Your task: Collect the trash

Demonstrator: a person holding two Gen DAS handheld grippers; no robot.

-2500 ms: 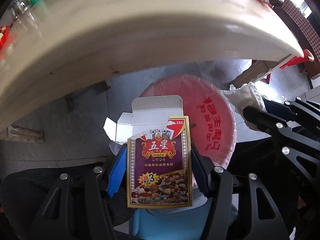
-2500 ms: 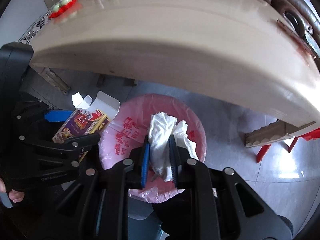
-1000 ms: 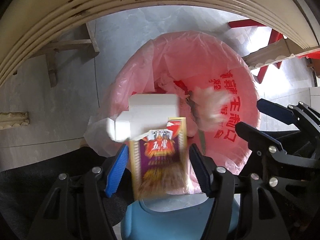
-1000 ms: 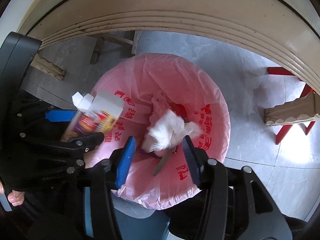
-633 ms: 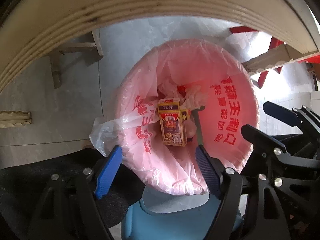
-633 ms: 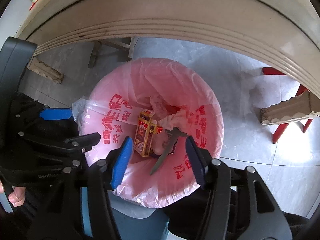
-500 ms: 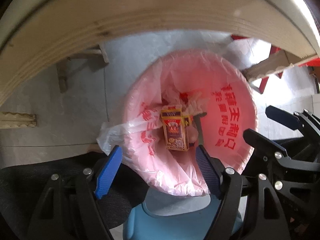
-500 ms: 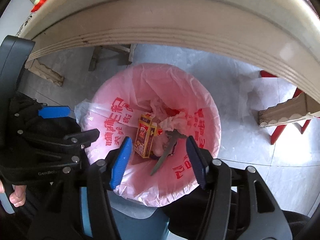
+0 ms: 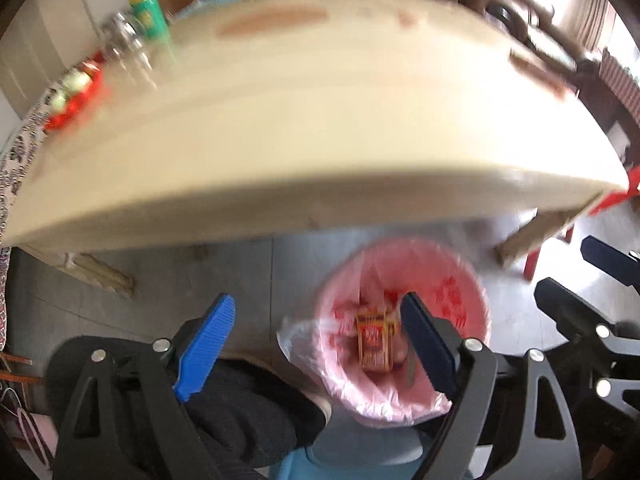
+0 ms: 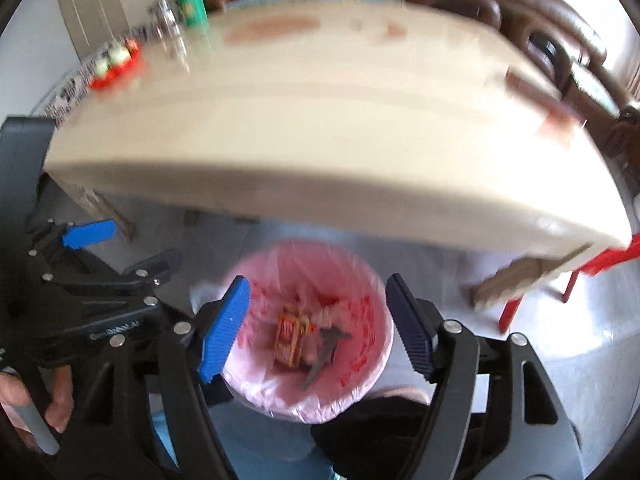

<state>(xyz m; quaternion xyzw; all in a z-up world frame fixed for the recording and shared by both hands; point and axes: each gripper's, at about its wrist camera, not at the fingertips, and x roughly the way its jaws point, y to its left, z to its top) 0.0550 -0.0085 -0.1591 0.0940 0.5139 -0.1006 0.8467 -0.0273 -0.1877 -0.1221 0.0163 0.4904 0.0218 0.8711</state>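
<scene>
Below your jaws: the bin (image 10: 308, 332) with its pink liner sits on the floor, under the near edge of the table (image 10: 320, 128).
Left gripper (image 9: 320, 340): your jaws are opening and nothing is between them; the bin shows past the right-hand finger, off to that side.
Right gripper (image 10: 320, 328): your jaws are opening too, empty, with the bin's mouth framed between the two fingers.
Trash: the card box (image 10: 290, 336) stands on end inside the bin, a crumpled tissue (image 10: 332, 314) just beside it, and a dark stick-like piece (image 10: 324, 354) leaning next to them; too blurred to name.
Step in hand: both loads look delivered, so this reads as the turn back to the table for more. Keep both pairs of fingers spread and clear the table edge before you reach over it.
Beyond the jaws: a green can (image 10: 192, 0), clear glassware (image 10: 168, 24) and a red dish of sweets (image 10: 114, 64) stand at the far left of the table; check which of these is trash before you grab.
In the way: the table edge hangs over the bin. A red stool (image 10: 568, 280) stands to the right, and your own leg (image 9: 240, 412) is near the liner.
</scene>
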